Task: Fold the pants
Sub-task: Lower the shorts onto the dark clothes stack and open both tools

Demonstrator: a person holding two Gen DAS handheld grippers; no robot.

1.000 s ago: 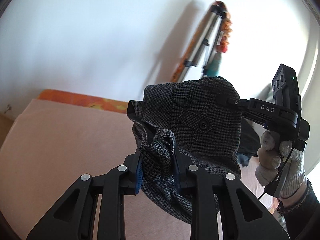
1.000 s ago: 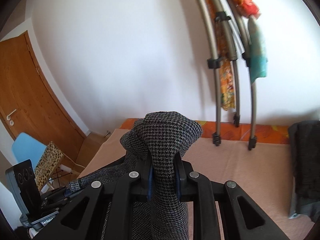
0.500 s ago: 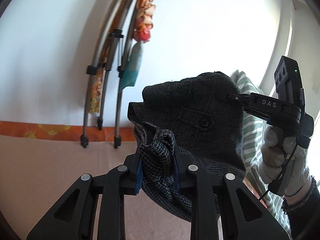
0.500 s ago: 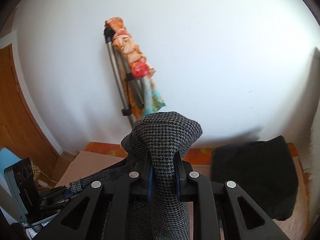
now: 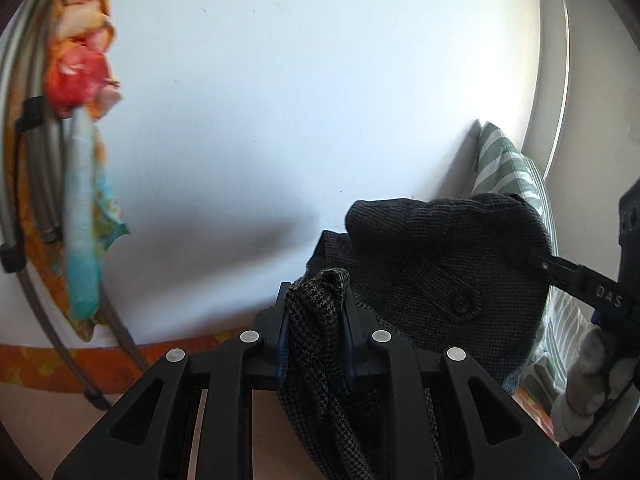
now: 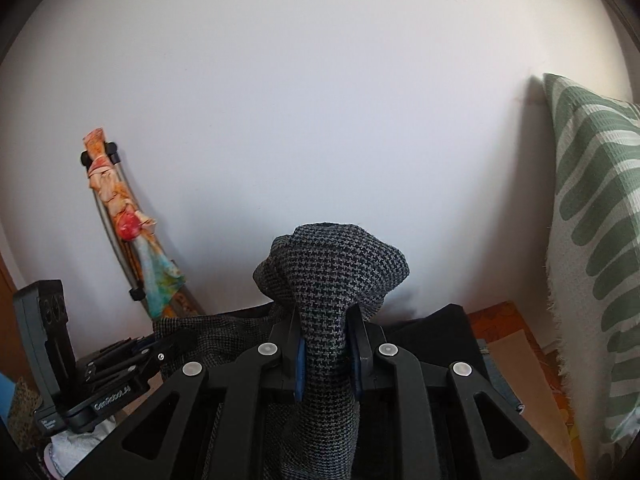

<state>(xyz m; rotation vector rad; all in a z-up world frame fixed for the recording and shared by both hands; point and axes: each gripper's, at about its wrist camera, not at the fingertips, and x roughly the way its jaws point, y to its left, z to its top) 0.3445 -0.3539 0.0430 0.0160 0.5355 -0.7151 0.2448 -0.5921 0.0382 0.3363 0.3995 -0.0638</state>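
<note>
the pants (image 5: 436,280) are off the bed and held up in the air, one bunch of the grey houndstooth cloth in each tool. the left hand-held gripper (image 5: 316,344) has its jaws closed narrow on a gathered fold, and the right hand-held gripper (image 6: 326,354) is clamped the same way on another bunch that mushrooms above its pads. in the left view the right tool shows at the far edge, pinching the cloth beside a buttoned pocket flap, so this looks like the waistband end, with the rest hanging below out of sight.

judging by this, the step in hand is the lift and carry: the garment is raised and not yet laid out or folded. both cameras face the wall (image 6: 320,100), with a striped pillow (image 6: 596,240) to the right and a dark folded garment (image 6: 436,332) on the bed below.

the next move likely calls for drawing the two grips apart to stretch the waistband flat, then lowering the pants onto the bed (image 5: 48,432) so the legs lie straight, without slackening either grip.
</note>
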